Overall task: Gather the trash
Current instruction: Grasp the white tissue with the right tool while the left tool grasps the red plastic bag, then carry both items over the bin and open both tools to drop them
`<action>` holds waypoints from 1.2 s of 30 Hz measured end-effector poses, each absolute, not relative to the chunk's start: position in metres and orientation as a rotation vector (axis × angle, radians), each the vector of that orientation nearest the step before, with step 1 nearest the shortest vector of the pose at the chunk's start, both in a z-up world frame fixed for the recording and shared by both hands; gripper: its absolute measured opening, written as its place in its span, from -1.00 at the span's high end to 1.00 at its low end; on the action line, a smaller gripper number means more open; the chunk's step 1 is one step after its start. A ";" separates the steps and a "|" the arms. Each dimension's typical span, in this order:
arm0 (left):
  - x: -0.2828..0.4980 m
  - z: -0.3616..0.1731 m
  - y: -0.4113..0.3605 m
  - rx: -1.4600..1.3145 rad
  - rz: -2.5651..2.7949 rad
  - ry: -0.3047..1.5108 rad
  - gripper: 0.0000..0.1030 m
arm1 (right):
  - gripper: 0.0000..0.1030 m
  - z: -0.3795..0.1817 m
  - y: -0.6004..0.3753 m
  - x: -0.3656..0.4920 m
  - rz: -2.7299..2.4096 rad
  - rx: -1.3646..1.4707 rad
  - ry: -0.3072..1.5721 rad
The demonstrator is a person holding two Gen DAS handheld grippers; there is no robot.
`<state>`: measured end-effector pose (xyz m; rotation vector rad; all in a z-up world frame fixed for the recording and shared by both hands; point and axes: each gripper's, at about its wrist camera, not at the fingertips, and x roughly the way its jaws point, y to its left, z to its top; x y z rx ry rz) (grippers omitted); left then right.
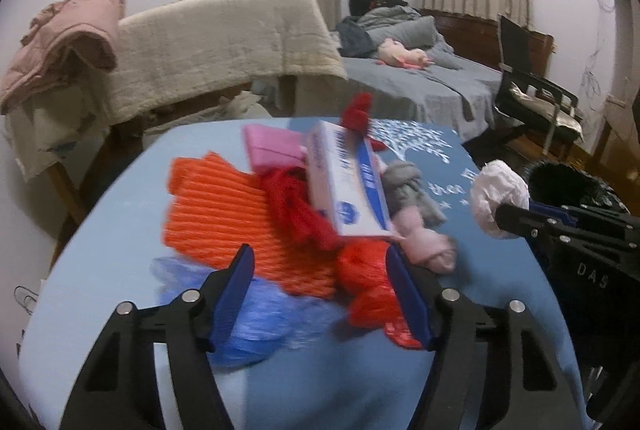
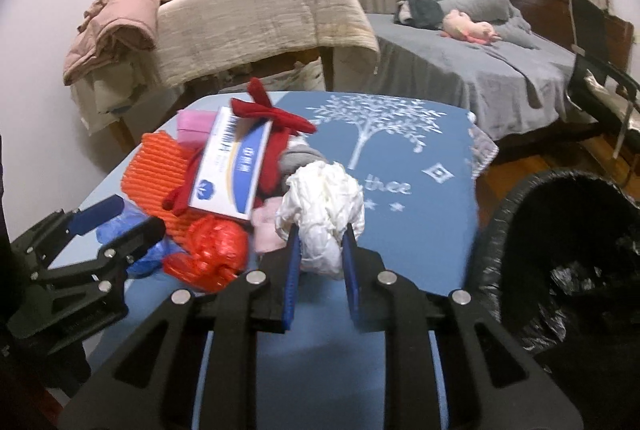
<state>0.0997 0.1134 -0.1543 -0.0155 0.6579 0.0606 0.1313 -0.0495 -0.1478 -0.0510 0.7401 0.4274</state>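
A pile of litter lies on the blue table (image 1: 100,270): an orange foam net (image 1: 224,214), a crumpled red plastic bag (image 1: 368,282), a thin blue plastic bag (image 1: 256,314) and a white-and-blue box (image 1: 348,186). My left gripper (image 1: 322,290) stands open low over the pile, with the foam net and the red bag between its blue pads. My right gripper (image 2: 320,258) is shut on a crumpled white wad (image 2: 324,206), held just above the table. The left wrist view shows that wad (image 1: 498,190) at the right. The left gripper (image 2: 116,226) appears at the left of the right wrist view.
A bin with a black liner (image 2: 560,230) stands at the table's right edge. Red cloth (image 2: 276,118), a pink pack (image 2: 192,128) and grey and pink socks (image 1: 416,214) lie in the pile. Behind are a draped chair (image 2: 260,10), a bed (image 2: 480,70) and a black chair (image 1: 536,98).
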 end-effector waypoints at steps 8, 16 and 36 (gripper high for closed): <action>0.119 -0.179 0.083 0.023 0.014 0.737 -0.12 | 0.63 -0.151 -0.070 0.128 0.400 -0.038 0.754; 0.127 -0.189 0.077 0.025 -0.003 0.789 0.45 | 0.62 -0.151 -0.079 0.122 0.388 -0.031 0.759; 0.093 -0.121 0.050 0.018 -0.081 0.627 0.56 | 0.62 -0.103 -0.108 0.094 0.362 0.007 0.648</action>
